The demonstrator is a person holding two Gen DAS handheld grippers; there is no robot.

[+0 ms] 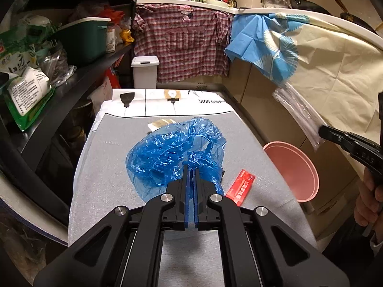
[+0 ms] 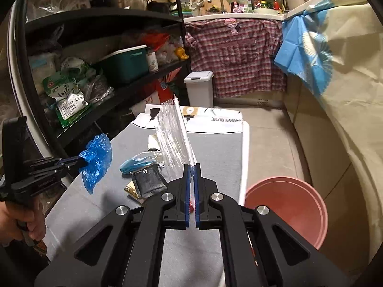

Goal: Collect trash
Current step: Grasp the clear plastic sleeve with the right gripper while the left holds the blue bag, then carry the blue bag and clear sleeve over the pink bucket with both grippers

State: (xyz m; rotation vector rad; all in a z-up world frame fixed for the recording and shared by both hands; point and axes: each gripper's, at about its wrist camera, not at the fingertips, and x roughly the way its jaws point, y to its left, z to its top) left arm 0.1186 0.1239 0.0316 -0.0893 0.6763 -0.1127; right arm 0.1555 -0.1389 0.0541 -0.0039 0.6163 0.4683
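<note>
Grey mat (image 2: pixel 215 143) on cramped kitchen floor. Left gripper (image 1: pixel 191 167) clamped on blue plastic bag (image 1: pixel 172 153), lifted; right gripper (image 2: pixel 191 167) clamped on clear wrapper (image 2: pixel 172 138). Pink basin (image 2: pixel 287 205) right of mat, contents not visible.

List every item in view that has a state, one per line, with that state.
left gripper: shut on the blue plastic cover, held above the table.
right gripper: shut on the clear plastic wrapper, lifted.
red packet: lying flat on the grey mat.
black pouch: lying on the mat, untouched.
pink basin: on the floor, upright, nothing visible in it.
white bin: lid closed.
</note>
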